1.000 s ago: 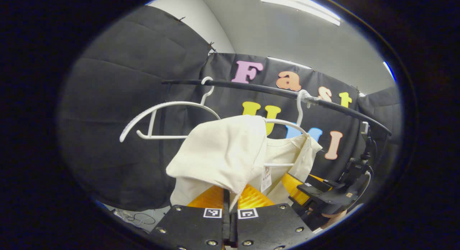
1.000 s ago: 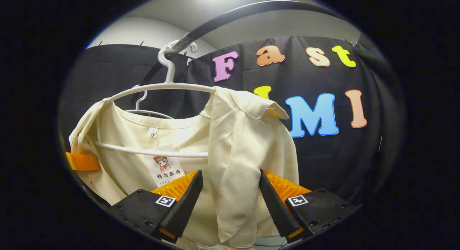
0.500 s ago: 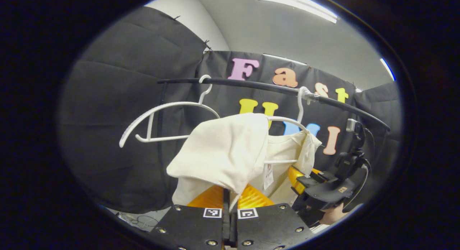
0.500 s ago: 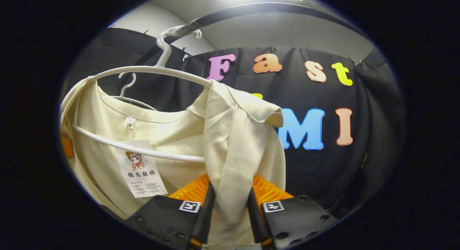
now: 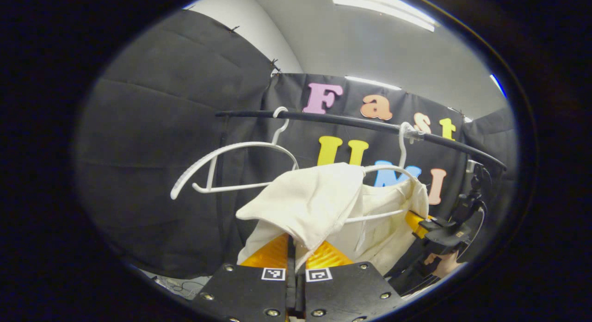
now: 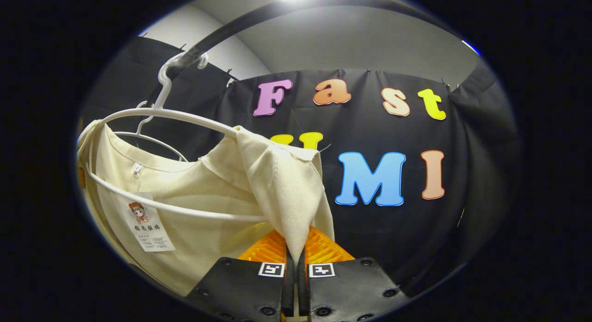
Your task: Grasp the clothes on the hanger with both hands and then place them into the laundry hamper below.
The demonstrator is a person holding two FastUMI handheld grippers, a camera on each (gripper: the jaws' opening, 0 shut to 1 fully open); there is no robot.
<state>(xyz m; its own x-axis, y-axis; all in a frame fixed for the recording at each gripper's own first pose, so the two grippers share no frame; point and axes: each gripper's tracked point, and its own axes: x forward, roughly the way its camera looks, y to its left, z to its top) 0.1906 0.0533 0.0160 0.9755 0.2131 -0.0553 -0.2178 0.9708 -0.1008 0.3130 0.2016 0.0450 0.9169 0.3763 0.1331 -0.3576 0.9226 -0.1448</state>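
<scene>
A: Since a second ago the right gripper (image 6: 292, 262) has closed: its fingers, then spread wide on either side of the shirt's (image 6: 208, 197) sleeve, now pinch the cloth between them.

B: And the left gripper (image 5: 296, 257)?

A: Clamped as before, fingers pressed together on the other sleeve, which folds up and over from the hanger (image 5: 384, 192). In the left gripper view the right gripper (image 5: 428, 224) has risen to the shirt's (image 5: 323, 206) far edge, a hand (image 5: 446, 264) beneath it.

B: Where does the shirt sit?

A: On the white hanger (image 6: 171, 146), draped over both arms. The paper tag (image 6: 148, 222) hangs inside the neck, against the hanger's lower bar.

B: Behind that?

A: A second, bare hanger (image 5: 231, 167) hooks onto the same black rail (image 5: 360, 123), left of the shirt in the left gripper view. In the right gripper view the bare hanger (image 6: 148, 139) shows just behind the loaded one, under the rail (image 6: 222, 35). Farthest back, a ceiling light (image 5: 384, 9).
</scene>
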